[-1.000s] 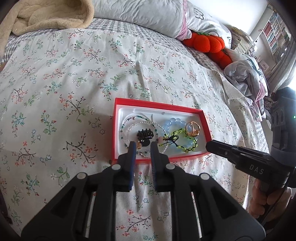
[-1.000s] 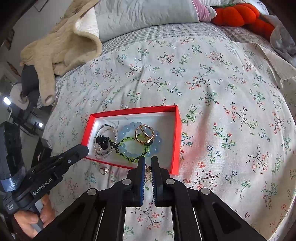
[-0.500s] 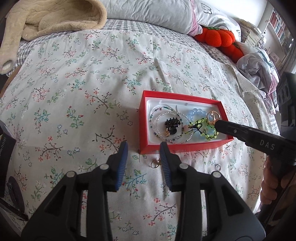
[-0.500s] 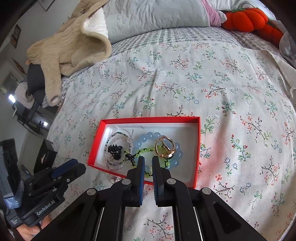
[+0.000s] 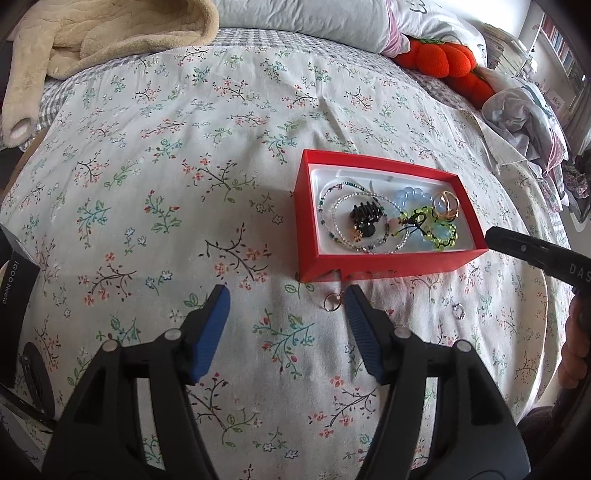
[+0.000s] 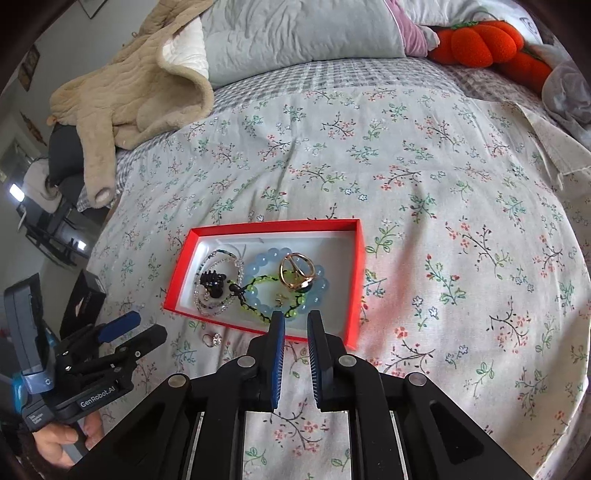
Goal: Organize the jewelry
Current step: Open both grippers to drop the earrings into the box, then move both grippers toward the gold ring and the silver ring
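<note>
our left gripper [image 5: 288,297] hangs wide open over the floral bedspread [image 5: 184,184], a small ring [image 5: 331,302] lying just by its right finger. our right gripper [image 6: 296,321] is slightly parted, empty, at the near edge of the red box [image 6: 354,277] holding bracelets and a gold ring [image 6: 297,275].

A floral-sheeted bed [image 5: 184,155] is seen bearing a red box [image 5: 384,264], two loose rings [image 5: 331,302] [image 5: 458,310], a beige blanket [image 5: 110,33] and pillows [image 5: 314,22].
</note>
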Available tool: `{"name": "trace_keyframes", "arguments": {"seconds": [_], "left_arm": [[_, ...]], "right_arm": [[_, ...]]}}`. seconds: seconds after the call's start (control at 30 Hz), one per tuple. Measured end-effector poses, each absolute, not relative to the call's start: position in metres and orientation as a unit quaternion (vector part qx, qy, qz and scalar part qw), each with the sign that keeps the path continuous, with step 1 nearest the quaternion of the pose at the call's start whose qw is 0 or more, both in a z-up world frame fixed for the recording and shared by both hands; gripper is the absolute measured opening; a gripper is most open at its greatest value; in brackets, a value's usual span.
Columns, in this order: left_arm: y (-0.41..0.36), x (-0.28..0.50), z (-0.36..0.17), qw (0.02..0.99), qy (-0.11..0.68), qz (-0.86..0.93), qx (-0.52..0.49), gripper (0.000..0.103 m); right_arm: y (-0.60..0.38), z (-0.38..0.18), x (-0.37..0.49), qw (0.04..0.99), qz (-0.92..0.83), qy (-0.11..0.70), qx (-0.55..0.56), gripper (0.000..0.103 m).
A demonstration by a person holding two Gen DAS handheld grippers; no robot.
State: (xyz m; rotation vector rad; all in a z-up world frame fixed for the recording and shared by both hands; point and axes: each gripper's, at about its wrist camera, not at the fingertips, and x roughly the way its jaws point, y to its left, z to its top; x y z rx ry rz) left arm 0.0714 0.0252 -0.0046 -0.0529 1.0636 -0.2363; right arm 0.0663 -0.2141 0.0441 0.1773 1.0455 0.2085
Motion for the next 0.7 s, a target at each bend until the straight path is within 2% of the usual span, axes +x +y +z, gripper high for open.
{"name": "trace_keyframes", "arguments": {"seconds": [0.17,0.2,0.23,0.3,0.63,0.7], "left_arm": [[0.023,0.062,-0.017,0.855,0.506,-0.112,-0.011,0.074],[0.023,0.06,-0.02,0.855,0.506,-0.112,-0.01,0.074],[0.022,0.058,-0.024,0.854,0.507,-0.112,-0.007,0.074],[0.021,0.055,-0.03,0.854,0.509,-0.111,0.0,0.074],[0.015,0.038,-0.057,0.869,0.483,-0.103,0.033,0.082],[0.009,0.033,-0.06,0.875,0.469,-0.106,0.055,0.086]], "right_arm": [[-0.221,0.035,0.053,0.856,0.09,0.505,0.068,0.027],[-0.222,0.032,0.051,0.855,0.088,0.507,0.065,0.036],[-0.224,0.028,0.047,0.855,0.087,0.508,0.062,0.054],[-0.226,0.022,0.04,0.856,0.083,0.507,0.054,0.065],[-0.235,-0.017,0.011,0.859,0.072,0.506,-0.001,0.067],[-0.237,-0.024,0.006,0.862,0.071,0.503,-0.008,0.067]]}}
